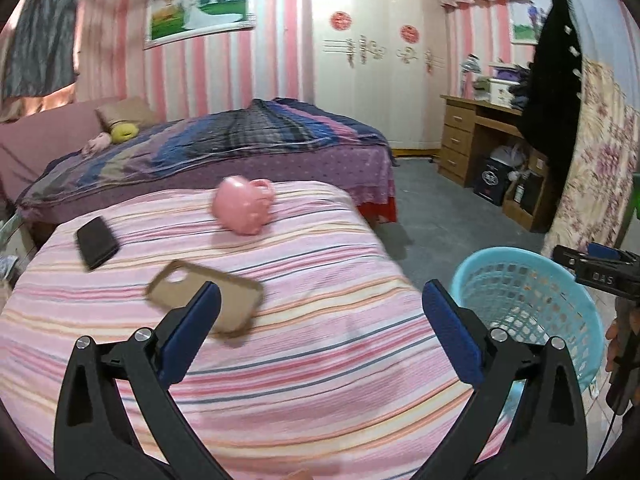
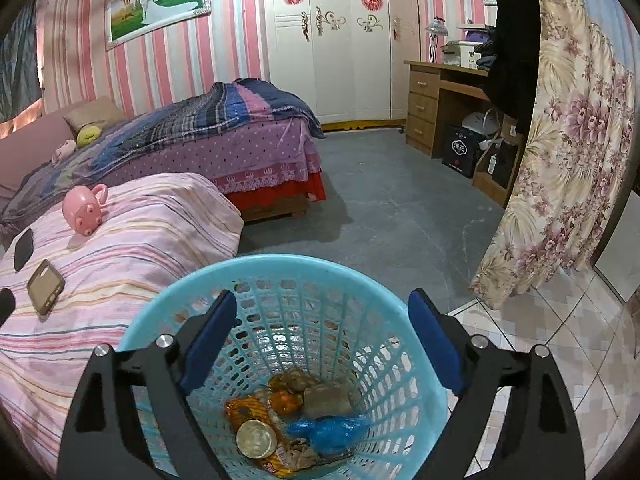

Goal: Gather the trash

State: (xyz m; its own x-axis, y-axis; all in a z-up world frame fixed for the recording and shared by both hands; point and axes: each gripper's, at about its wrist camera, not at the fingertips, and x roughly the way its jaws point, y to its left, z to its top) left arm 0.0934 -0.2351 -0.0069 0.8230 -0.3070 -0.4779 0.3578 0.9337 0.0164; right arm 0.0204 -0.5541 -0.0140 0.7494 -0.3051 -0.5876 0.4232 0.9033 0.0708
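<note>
Right gripper [image 2: 322, 344] hangs wide open and empty over the blue basket [image 2: 420, 320] where the trash [image 2: 296, 420] already sits, so I'd lift it straight out, left gripper [image 1: 320, 336] open too.

Two hand-held tools of one build. Left gripper [image 1: 320, 332]: black plastic arms, triangular with cut-out slots, round silver screw heads at the pivots, flat blue pads [image 1: 452, 336] on the inner faces of both fingers. Right gripper [image 2: 322, 344]: same black arms, silver screws, blue pads [image 2: 434, 344]. Seen from the left wrist, black body with pale lettering, a blue part on top, thin black cable [image 1: 610, 436] hanging beneath.
</note>
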